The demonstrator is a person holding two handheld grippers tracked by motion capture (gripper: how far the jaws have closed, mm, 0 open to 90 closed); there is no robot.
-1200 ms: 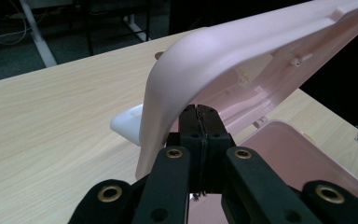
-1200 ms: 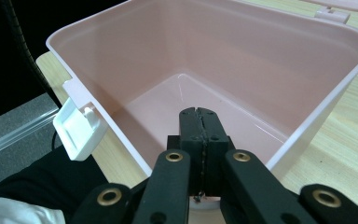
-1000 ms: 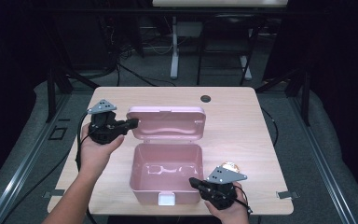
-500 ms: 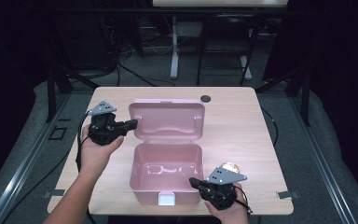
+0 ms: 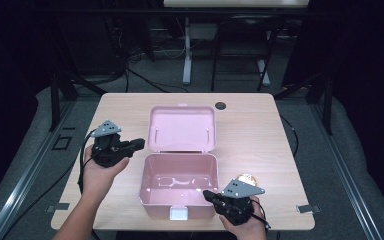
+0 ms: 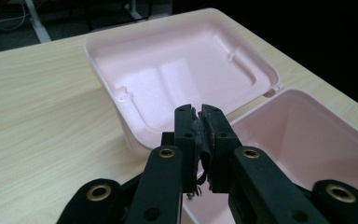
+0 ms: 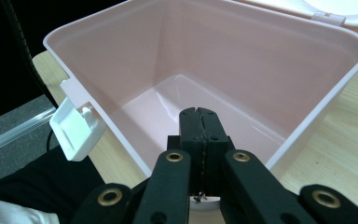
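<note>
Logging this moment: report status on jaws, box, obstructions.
Left gripper nearly shut, empty, beside lid. Right gripper shut, empty, at pink box rim. Box open. Nothing obstructing.

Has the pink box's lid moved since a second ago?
Yes. The lid has swung back toward the table's far edge and now lies flat open, its far rim level with the round black grommet.

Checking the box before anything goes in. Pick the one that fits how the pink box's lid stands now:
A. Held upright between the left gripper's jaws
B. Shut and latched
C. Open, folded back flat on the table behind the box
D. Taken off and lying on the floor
C: in the high view the lid lies open and flat on the table behind the pink box, inner side up, clear of the left gripper.
</note>
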